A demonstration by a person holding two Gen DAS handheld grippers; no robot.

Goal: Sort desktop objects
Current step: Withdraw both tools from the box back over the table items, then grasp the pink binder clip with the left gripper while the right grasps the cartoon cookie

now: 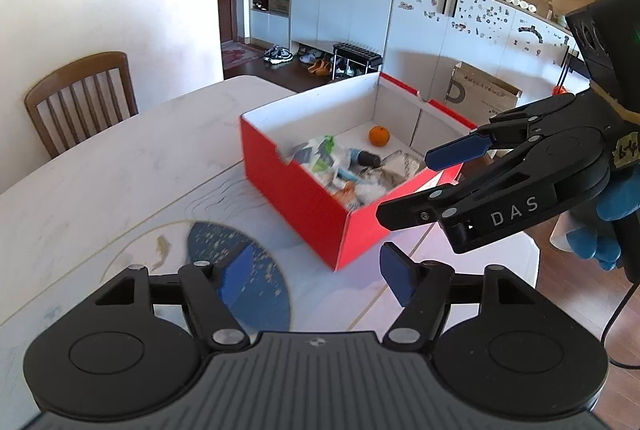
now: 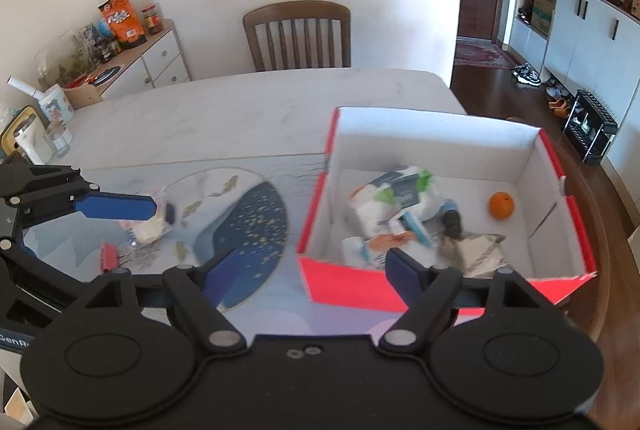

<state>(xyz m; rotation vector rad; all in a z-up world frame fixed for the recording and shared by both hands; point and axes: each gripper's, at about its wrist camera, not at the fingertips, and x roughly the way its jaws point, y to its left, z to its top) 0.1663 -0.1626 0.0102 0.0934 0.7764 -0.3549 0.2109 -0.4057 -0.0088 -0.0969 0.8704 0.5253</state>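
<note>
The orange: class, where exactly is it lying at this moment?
The orange lies inside the red box, alone near its far right corner in the right wrist view, right of the piled packets.

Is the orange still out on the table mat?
No, the orange lies inside the red box, on its white floor near the far right corner, apart from the packets.

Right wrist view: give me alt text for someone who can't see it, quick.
An open red box with white inner walls sits on a pale table, holding an orange, crumpled packets and a silvery pouch. The right tongs gape empty before its near wall. At left, the left tongs reach over a clear bag on the mat.
</note>
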